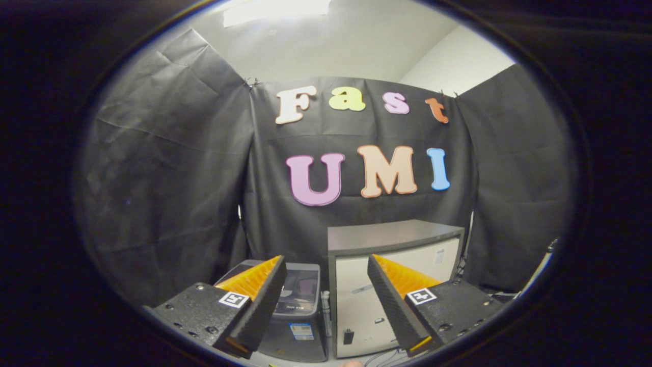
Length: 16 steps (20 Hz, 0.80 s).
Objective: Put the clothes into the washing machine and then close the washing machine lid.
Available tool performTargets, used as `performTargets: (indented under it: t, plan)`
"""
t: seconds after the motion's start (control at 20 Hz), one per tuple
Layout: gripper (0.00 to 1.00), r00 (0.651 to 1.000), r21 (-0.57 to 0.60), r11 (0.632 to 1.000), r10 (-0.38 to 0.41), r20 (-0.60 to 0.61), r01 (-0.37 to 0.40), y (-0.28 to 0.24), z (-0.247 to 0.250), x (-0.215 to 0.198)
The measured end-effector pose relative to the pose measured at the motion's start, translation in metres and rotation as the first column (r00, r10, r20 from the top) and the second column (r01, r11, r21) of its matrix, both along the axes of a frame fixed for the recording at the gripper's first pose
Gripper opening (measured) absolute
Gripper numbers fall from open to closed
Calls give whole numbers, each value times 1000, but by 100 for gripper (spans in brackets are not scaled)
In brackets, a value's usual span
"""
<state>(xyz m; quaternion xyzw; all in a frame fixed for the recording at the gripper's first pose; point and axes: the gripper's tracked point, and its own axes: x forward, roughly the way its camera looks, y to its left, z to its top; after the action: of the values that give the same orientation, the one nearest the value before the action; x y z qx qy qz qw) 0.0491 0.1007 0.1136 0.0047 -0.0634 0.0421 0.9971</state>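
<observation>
A small dark washing machine (pixel 300 306) stands on the floor beyond my left finger, against the black cloth wall. Its top lid (pixel 301 284) has a dark tinted window and lies flat, down. My gripper (pixel 326 265) is open and held well back from the machine, with nothing between its fingers. The left finger (pixel 260 300) overlaps the machine's left side. No clothes can be seen.
A grey-and-white cabinet (pixel 395 285) with a flat top stands right of the washing machine, partly behind my right finger (pixel 395 300). Cables lie on the floor near its base. A pale pole (pixel 542 267) leans at the far right. Black cloth walls close in the booth.
</observation>
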Motion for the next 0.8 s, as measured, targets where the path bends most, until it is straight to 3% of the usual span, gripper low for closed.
performTargets:
  t: [0.3, 0.55, 0.8]
  plan:
    - [97, 998, 47, 997, -64, 10, 63, -31, -22, -5]
    - [97, 998, 135, 989, -64, -27, 67, -50, -41, -2]
    - [97, 997, 135, 988, -68, -34, 72, -55, -49, 2]
